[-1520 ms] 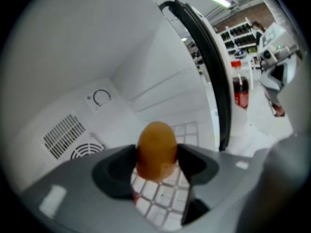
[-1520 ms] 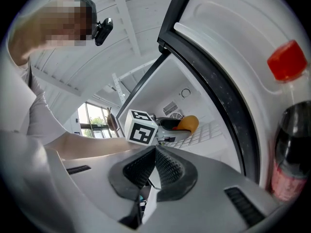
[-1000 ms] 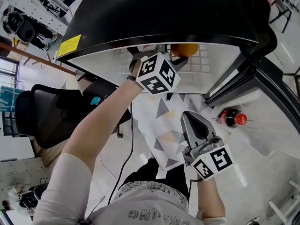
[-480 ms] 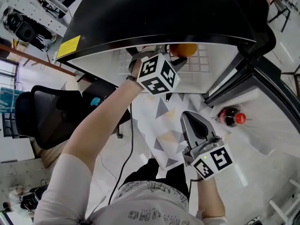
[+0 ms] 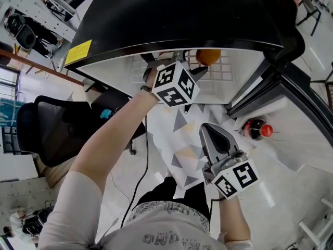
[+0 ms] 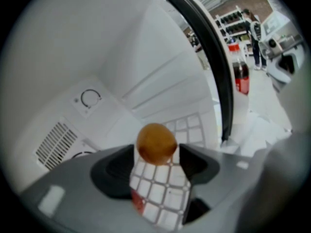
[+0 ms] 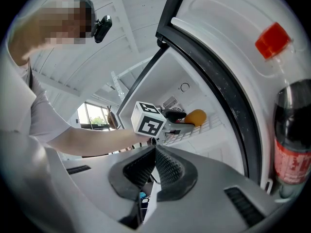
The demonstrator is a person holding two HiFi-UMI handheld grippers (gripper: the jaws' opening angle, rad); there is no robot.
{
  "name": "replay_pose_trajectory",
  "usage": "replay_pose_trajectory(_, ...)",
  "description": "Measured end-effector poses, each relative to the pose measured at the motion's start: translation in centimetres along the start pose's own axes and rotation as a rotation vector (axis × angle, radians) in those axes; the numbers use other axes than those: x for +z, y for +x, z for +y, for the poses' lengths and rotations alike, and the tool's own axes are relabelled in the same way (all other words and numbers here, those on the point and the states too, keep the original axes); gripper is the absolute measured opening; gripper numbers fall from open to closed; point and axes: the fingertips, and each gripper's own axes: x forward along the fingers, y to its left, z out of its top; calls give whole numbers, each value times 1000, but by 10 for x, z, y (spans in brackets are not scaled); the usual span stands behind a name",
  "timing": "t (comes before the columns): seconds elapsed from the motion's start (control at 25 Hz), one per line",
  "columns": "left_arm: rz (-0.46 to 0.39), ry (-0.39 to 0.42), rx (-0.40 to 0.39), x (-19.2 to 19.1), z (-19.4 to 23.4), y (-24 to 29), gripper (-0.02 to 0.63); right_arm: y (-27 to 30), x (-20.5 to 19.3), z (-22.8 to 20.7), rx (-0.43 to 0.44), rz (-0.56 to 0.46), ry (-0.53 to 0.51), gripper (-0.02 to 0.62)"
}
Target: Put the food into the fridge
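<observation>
An orange (image 6: pixel 155 142) sits on the fridge's white wire shelf (image 5: pixel 225 73), right at the tips of my left gripper (image 6: pixel 156 152). The jaws stand spread on either side of it, with a thin gap showing on the right side. The head view has the orange (image 5: pixel 208 56) just past the left gripper (image 5: pixel 191 67), under the black fridge top (image 5: pixel 177 14). From the right gripper view, the orange (image 7: pixel 195 116) lies beyond the left gripper (image 7: pixel 181 116). My right gripper (image 5: pixel 209 132) hangs outside the fridge, jaws together and empty.
A cola bottle (image 5: pixel 256 130) with a red cap stands in the open door's rack (image 5: pixel 291 139) at the right. A black office chair (image 5: pixel 47 129) stands to the left. A grey patterned floor mat (image 5: pixel 179 139) lies in front of the fridge.
The orange has shifted slightly to the right on the shelf while the left gripper's cube stayed almost still. The right gripper has not moved.
</observation>
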Motion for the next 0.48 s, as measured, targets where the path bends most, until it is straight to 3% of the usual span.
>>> replay_pose_trajectory(0.48,-67,-55,16,12,-3,-36,295,3,11,17,0,-1,-28,2)
